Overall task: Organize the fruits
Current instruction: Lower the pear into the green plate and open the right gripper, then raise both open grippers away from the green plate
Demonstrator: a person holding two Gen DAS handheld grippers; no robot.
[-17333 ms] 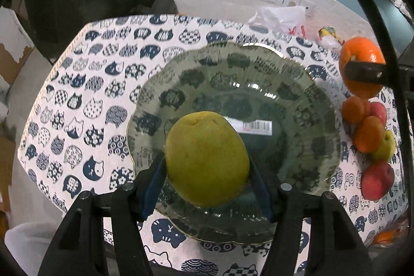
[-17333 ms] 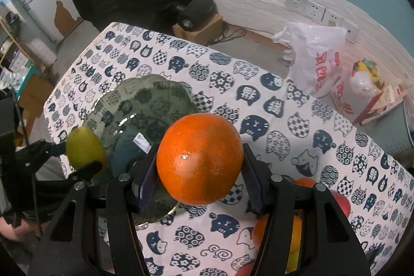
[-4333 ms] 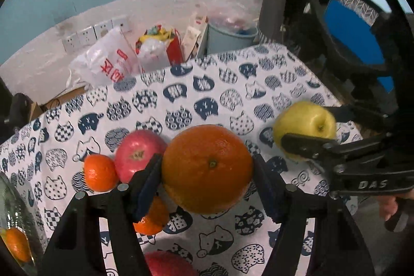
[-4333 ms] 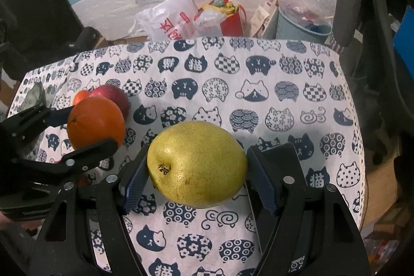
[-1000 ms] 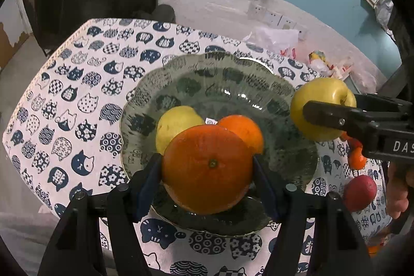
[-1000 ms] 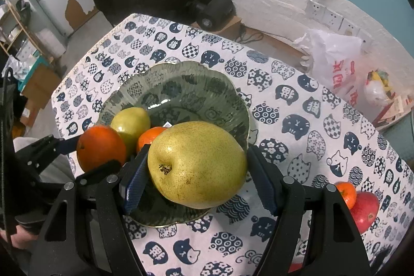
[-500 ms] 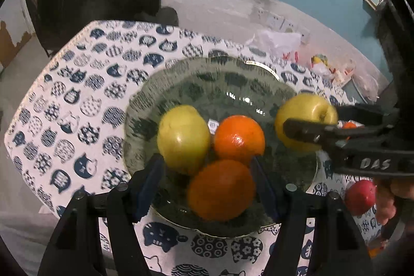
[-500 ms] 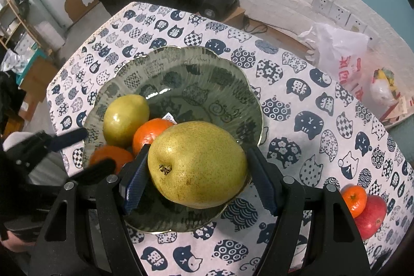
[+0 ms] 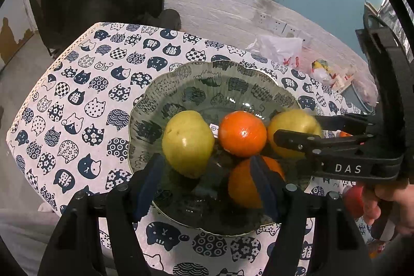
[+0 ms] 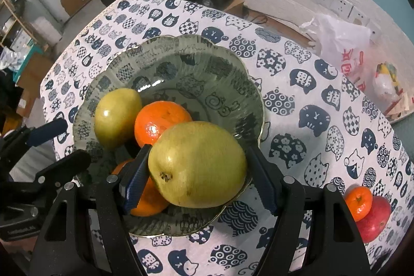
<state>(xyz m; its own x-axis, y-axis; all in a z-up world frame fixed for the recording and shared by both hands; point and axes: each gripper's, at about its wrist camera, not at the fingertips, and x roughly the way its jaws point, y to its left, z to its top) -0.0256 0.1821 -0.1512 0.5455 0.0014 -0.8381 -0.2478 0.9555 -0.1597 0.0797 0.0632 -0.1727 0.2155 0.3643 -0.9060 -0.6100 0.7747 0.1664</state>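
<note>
A green glass plate (image 9: 207,66) (image 10: 181,39) sits on the cat-print tablecloth. In it lie a yellow-green fruit (image 9: 187,144) (image 10: 116,118), a small orange (image 9: 242,133) (image 10: 160,123) and a big orange (image 9: 243,185) (image 10: 145,201). My left gripper (image 9: 207,159) (image 10: 59,146) hangs open over the plate's near edge; nothing is between its pads, and the big orange lies behind its right finger. My right gripper (image 10: 198,149) (image 9: 295,128) is shut on a yellow pear (image 10: 196,164) (image 9: 292,131), held low over the plate's right side beside the small orange.
A tangerine (image 10: 358,202) and a red apple (image 10: 372,221) lie on the cloth right of the plate. A person's hand (image 9: 388,203) holds the right gripper. A white plastic bag (image 10: 339,43) lies on the floor past the table's far edge.
The big orange left my left gripper's pads and now lies in the plate. My right gripper came down over the plate with the pear still in it.
</note>
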